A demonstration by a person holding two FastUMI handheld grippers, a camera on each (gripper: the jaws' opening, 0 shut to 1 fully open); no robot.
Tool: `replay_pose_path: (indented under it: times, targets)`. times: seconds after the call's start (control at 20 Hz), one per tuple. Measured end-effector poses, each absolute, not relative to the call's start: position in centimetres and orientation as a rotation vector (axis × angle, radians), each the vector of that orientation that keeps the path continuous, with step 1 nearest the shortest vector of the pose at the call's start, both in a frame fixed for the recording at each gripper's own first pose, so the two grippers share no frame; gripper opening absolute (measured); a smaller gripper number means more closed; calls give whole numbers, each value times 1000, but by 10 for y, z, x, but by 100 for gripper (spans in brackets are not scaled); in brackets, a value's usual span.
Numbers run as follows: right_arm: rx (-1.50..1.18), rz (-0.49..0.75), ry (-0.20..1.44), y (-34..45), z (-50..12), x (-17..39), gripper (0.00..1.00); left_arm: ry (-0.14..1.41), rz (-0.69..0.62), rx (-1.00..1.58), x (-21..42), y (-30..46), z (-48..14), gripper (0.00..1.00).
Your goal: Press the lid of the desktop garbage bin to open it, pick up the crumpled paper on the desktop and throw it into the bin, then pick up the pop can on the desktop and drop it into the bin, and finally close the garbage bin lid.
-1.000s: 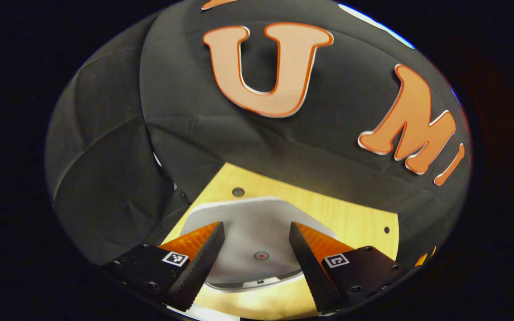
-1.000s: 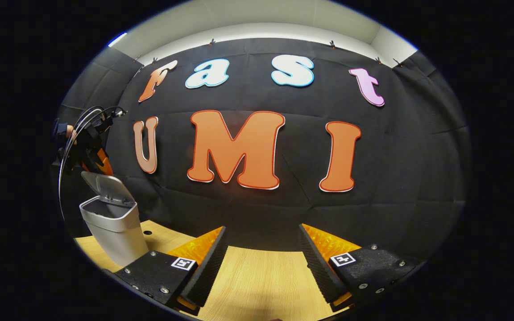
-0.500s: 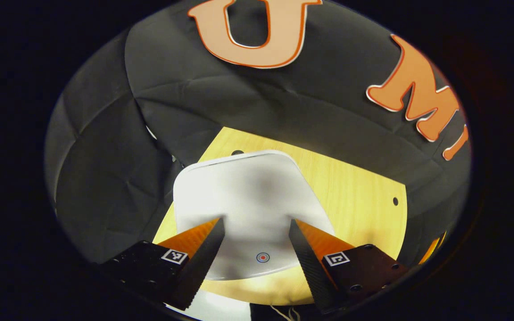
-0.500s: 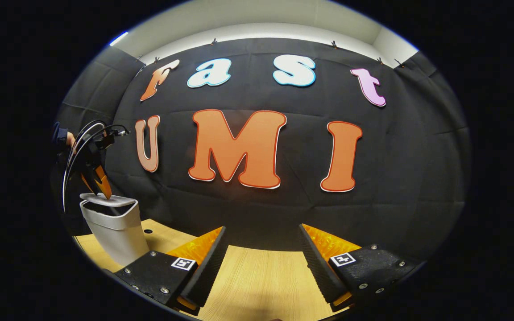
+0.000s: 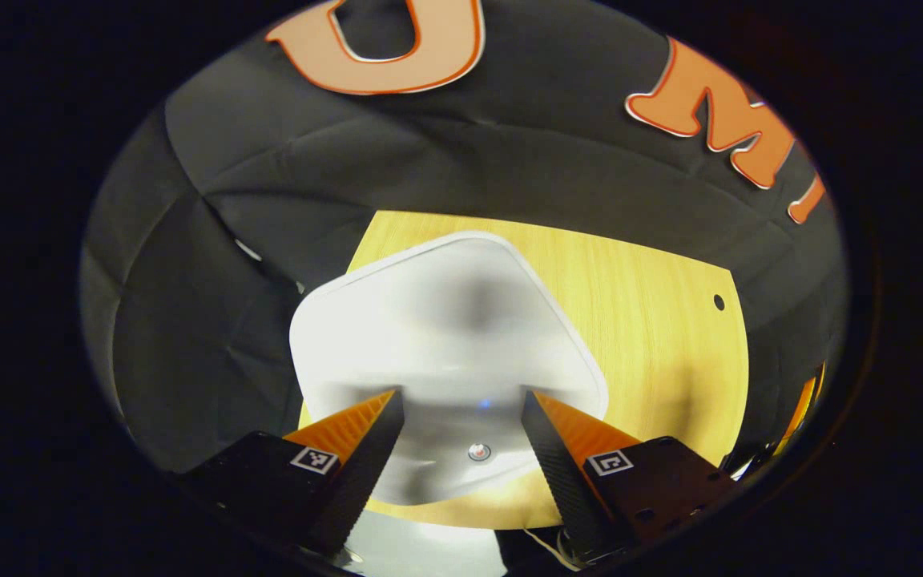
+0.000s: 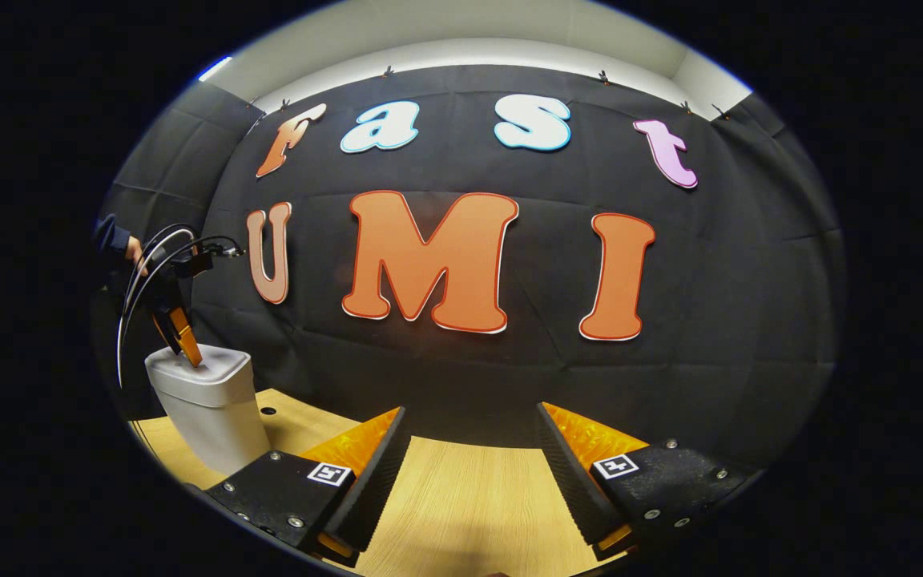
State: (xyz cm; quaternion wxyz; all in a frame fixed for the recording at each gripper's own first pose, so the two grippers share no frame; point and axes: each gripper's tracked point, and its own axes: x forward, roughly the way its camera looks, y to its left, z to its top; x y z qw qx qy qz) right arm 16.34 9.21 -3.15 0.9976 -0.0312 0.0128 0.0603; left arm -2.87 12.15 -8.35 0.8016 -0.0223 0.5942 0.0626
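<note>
Wooden surface [image 6: 461, 497] with little round holes, black cloth wall behind — nothing blocking the bin. Left gripper [image 5: 461, 437] hangs right over the garbage bin [image 6: 209, 409], fingers spread apart and empty, the flat-down white lid [image 5: 445, 336] with its small red dot between and beyond them. Right gripper [image 6: 469, 465] is well off to the side, fingers apart, holding nothing.

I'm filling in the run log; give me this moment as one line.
stage: closing lid | bin: lid down | left gripper: open, tips on lid | right gripper: open, holding nothing, over table
</note>
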Motion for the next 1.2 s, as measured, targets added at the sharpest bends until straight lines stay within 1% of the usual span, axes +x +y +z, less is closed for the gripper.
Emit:
replay_pose_path:
  times: [0.25,0.35,0.5,0.55,0.65,0.85,1.2]
  targets:
    - [-75,142,46,96,-40,159,94,1285,93,-28,-26,121,-83,98]
    - [-83,151,48,98,-41,155,94,1290,99,-27,-25,119,-81,98]
    - [-86,153,36,95,-37,149,94,1297,140,-26,-27,121,-81,98]
    - [-85,152,38,94,-36,148,93,1304,159,-16,-29,122,-79,96]
    - [-83,143,32,89,-33,146,93,1297,185,35,-29,126,-78,96]
    - [-80,133,27,85,-31,141,93,1241,194,75,-26,119,-70,96]
    - [-86,152,19,88,-27,134,93,1103,185,-1,-34,87,-44,96]
